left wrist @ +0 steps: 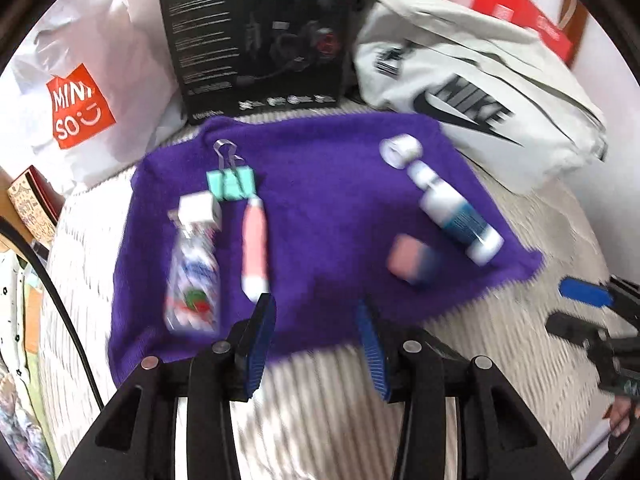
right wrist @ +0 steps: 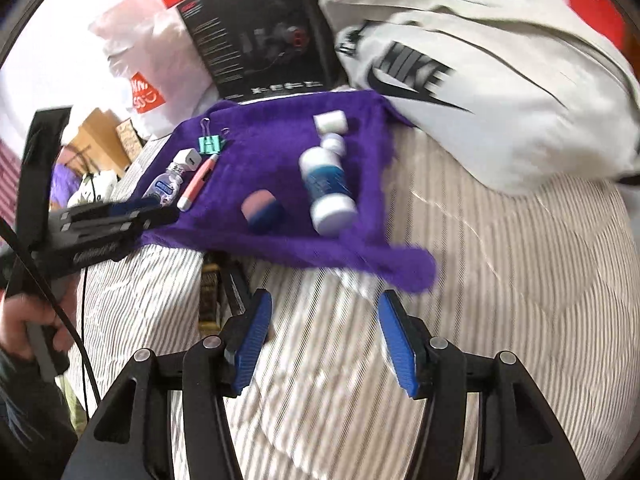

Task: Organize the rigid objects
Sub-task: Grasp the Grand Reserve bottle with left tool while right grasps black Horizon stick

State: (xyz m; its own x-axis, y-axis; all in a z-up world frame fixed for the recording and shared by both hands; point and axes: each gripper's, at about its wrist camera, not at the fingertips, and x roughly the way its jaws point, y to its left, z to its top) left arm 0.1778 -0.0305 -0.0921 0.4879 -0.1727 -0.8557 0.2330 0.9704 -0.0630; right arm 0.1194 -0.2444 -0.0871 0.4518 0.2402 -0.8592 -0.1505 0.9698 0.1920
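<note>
A purple cloth (left wrist: 320, 200) (right wrist: 280, 148) lies on a striped bedcover. On it rest a clear small bottle (left wrist: 194, 276) (right wrist: 164, 188), a white cube charger (left wrist: 199, 209) (right wrist: 187, 159), a teal binder clip (left wrist: 231, 183) (right wrist: 210, 144), a pink and white pen-like tube (left wrist: 254, 250) (right wrist: 199, 184), a pink and blue eraser (left wrist: 414, 260) (right wrist: 262, 208), a white and blue bottle (left wrist: 456, 212) (right wrist: 326, 188) and a white tape roll (left wrist: 400, 150) (right wrist: 330, 120). My left gripper (left wrist: 316, 320) hovers open over the cloth's near edge. My right gripper (right wrist: 324, 320) is open and empty above the bedcover.
A black product box (left wrist: 256, 36) (right wrist: 260, 36), a white Miniso bag (left wrist: 80, 92) and a grey Nike bag (left wrist: 472, 80) (right wrist: 480, 72) stand behind the cloth. The striped bedcover (right wrist: 480, 280) spreads to the right. A hand (right wrist: 24, 328) holds the left gripper's handle.
</note>
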